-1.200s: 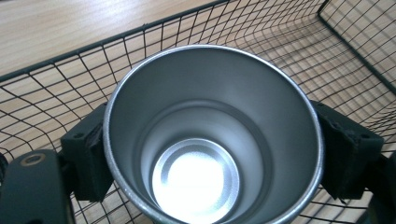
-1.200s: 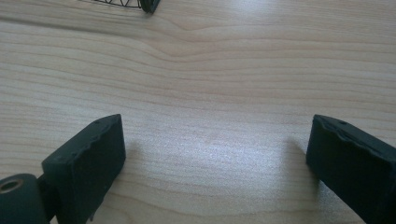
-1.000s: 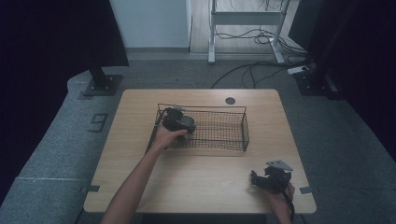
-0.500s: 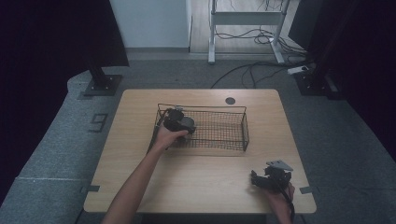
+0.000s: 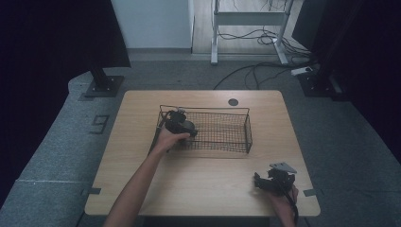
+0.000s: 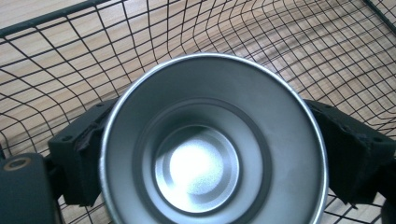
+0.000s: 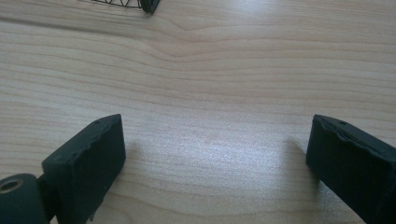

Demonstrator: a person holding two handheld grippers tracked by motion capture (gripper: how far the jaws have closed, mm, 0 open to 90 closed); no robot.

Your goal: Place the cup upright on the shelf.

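Left tongs [image 6: 210,154] are gripping a steel cup [image 6: 212,140] inside the wire basket [image 5: 246,124], barely shifting from a moment ago, so release seems pending; right tongs [image 7: 215,154] are resting wide apart on the counter [image 5: 208,175].

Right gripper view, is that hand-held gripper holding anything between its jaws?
No, the right hand-held gripper has its jaws spread wide apart with only bare wooden table between them.
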